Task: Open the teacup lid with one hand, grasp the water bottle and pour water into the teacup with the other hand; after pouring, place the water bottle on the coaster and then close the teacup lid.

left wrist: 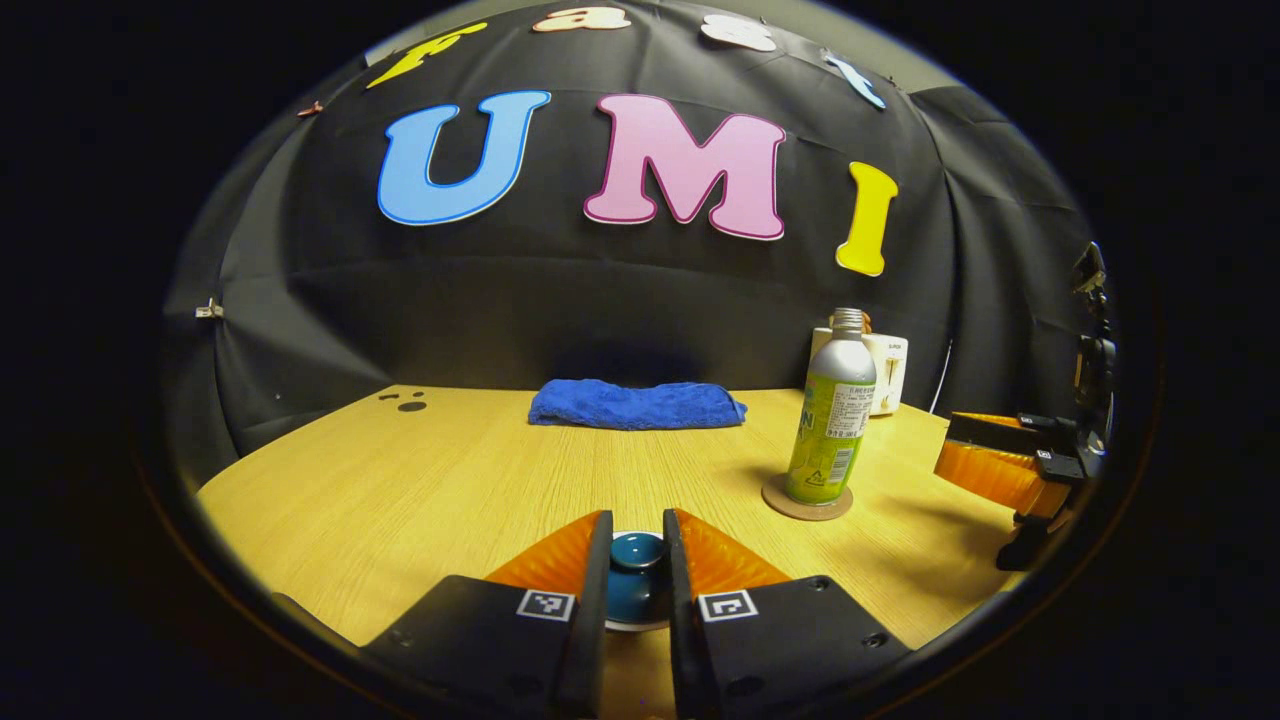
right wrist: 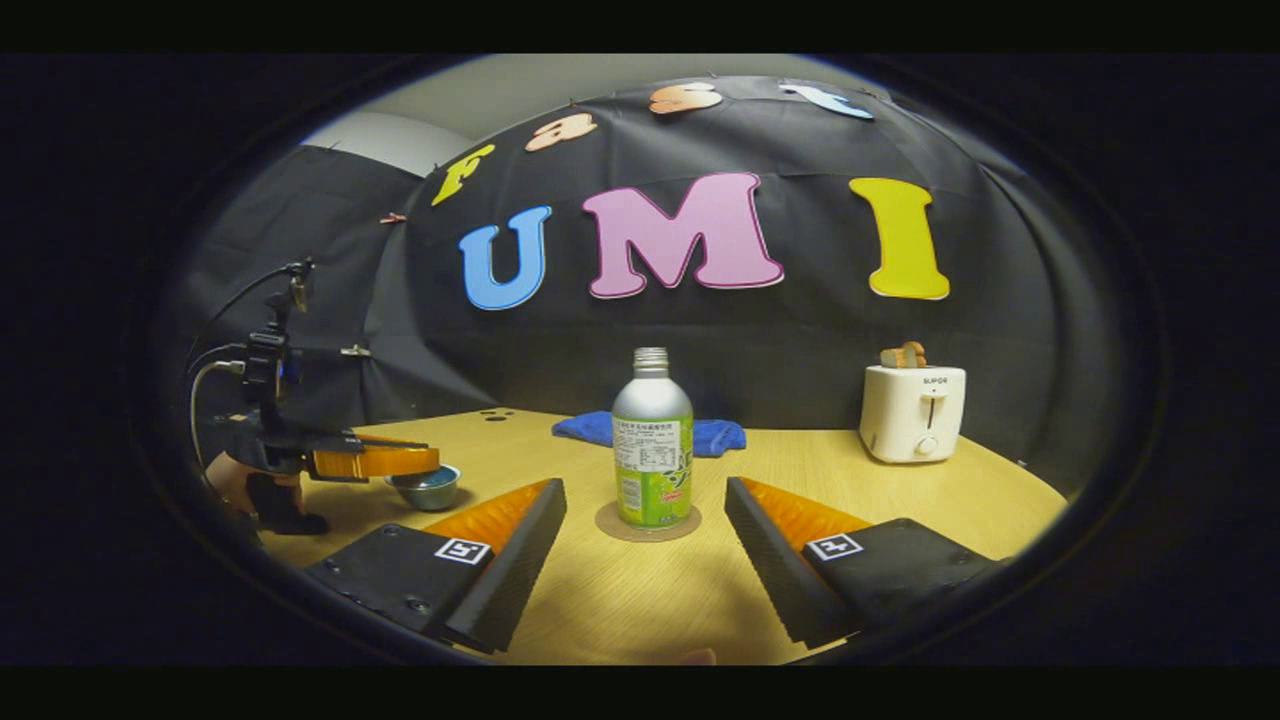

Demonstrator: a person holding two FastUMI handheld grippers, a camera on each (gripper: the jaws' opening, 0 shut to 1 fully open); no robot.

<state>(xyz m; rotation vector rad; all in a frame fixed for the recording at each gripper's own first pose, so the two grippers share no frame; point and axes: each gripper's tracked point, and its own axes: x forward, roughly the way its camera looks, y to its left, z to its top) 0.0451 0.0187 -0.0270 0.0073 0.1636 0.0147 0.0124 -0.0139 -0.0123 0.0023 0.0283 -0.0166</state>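
In the left gripper view my left gripper point(left wrist: 637, 516) is shut on the knob of the teal teacup lid point(left wrist: 638, 552), which rests on the cup's pale rim between the fingers. The bottle point(left wrist: 833, 420), silver with a green label and no cap, stands upright on a round brown coaster point(left wrist: 806, 499) to the right. My right gripper point(left wrist: 945, 441) hovers beyond it at the right edge. In the right gripper view my right gripper point(right wrist: 645, 487) is wide open, the bottle point(right wrist: 652, 450) and coaster point(right wrist: 648, 524) just ahead between its fingers, untouched. The left gripper point(right wrist: 400, 461) sits over the teacup point(right wrist: 428, 488) at the left.
A folded blue towel point(left wrist: 635, 403) lies at the back of the wooden table point(left wrist: 400, 480). A white toaster point(right wrist: 912, 411) with bread in it stands at the back right. A hand and cables sit behind the left gripper. The black cloth wall closes the back.
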